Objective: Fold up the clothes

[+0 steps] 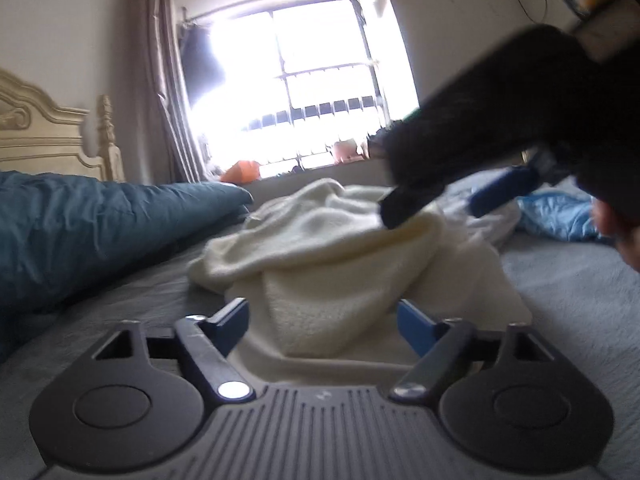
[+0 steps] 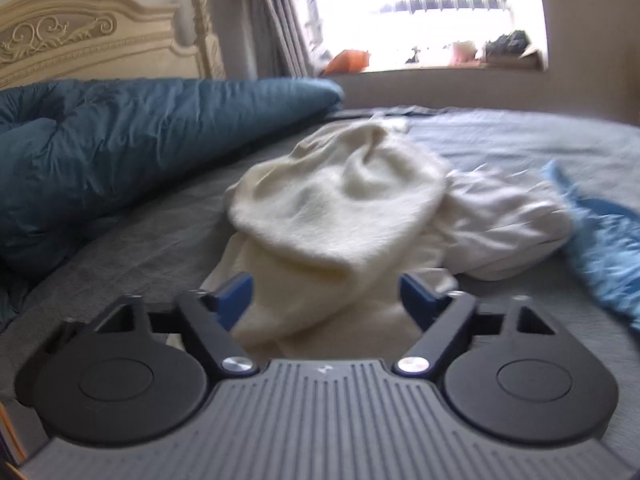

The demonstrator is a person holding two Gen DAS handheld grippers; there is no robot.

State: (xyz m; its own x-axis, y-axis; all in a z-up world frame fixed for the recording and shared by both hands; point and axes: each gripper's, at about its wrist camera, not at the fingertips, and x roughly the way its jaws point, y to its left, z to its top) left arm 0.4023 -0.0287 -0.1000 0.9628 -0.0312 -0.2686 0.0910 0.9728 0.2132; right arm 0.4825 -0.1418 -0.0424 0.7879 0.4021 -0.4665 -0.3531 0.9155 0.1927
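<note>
Bedroom: grey-sheeted bed (image 2: 500, 136) filling both views, a carved cream headboard (image 2: 80, 40) at its far left, curtains (image 2: 276, 20) and a bright barred window (image 1: 304, 80) behind. Teal duvet (image 2: 120, 140), bunched along the bed's left side. Cream sweater (image 2: 340, 208), fleecy, crumpled in a heap mid-bed, its near end lying between the fingers of both grippers. White cloth (image 2: 508, 220), rumpled, touching the sweater's right edge. Blue cloth (image 2: 604, 240), just right of the white one at the bed's right. Orange item (image 2: 348, 60) on the sill, blurred, kind unclear. Left gripper (image 1: 326, 320): released, blue fingers spread either side of the sweater, pads not pressing it. Right gripper (image 2: 326, 294): likewise released, fingers apart over the sweater's near folds; in the left view its dark body hangs blurred at upper right above the heap, with part of a hand (image 1: 616, 228) at the frame edge.
</note>
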